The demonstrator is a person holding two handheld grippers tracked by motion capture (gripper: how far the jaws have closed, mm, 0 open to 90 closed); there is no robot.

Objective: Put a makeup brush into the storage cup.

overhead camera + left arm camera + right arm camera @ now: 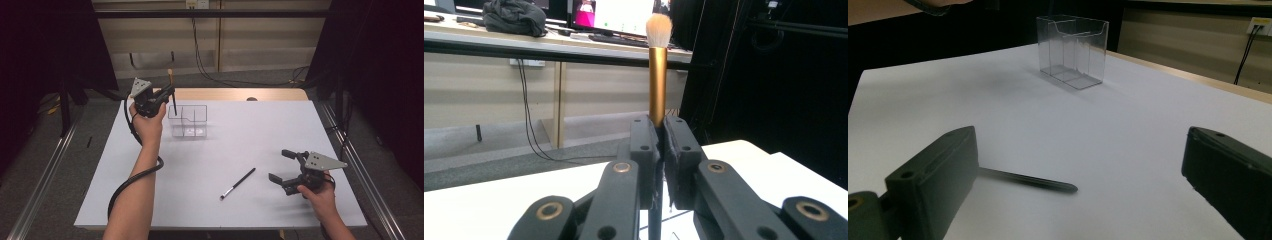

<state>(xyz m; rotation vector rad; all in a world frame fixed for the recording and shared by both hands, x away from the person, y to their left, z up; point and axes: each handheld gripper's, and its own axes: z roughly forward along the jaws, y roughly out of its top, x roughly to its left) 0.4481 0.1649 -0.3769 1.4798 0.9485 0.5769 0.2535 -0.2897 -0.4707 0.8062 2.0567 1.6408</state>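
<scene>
the left gripper (167,93) is clamping the gold brush (657,75) upright over the clear organizer (188,121) near the tabletop's far-left corner, while the right gripper (282,165), gaping empty, is waiting by the black brush (238,183) near the front edge.

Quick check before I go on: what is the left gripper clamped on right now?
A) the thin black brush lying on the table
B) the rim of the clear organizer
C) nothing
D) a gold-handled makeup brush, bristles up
D: in the left gripper view, the left gripper has its jaws shut on the gold-handled makeup brush, bristles up.
</scene>
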